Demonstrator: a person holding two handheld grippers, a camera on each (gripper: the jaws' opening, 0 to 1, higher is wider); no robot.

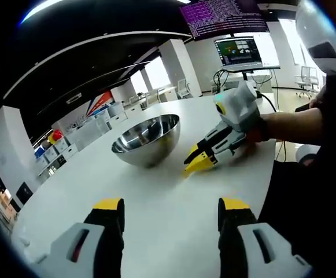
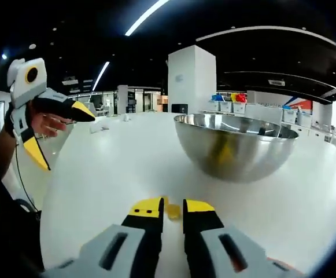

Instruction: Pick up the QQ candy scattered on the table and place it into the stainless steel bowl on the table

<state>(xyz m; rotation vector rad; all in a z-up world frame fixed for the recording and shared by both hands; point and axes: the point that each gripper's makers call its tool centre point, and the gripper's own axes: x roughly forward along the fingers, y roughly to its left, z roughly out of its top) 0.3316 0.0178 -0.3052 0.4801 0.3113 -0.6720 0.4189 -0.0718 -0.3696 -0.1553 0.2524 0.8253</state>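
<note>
I am holding my right gripper (image 2: 172, 209) low over the white table (image 2: 115, 168), its yellow-tipped jaws nearly together and closing around a small yellow QQ candy (image 2: 173, 211) lying on the surface between the tips; whether the pads are actually touching it I cannot tell. Just beyond the tips, toward the far side of the table, the stainless steel bowl (image 2: 235, 146) is standing upright, with a yellow reflection showing on its outer wall. In the left gripper view the same gripper (image 1: 200, 161) is appearing from the right, tips down at the table just beside the bowl (image 1: 147, 139), with my hand (image 1: 254, 128) wrapped around its body.

I am keeping my left gripper (image 1: 170, 209) released, jaws spread wide apart over bare tabletop (image 1: 173, 231) near the table's near edge, well apart from the bowl. In the right gripper view it (image 2: 58, 136) is hanging open at the left, raised above the table edge
</note>
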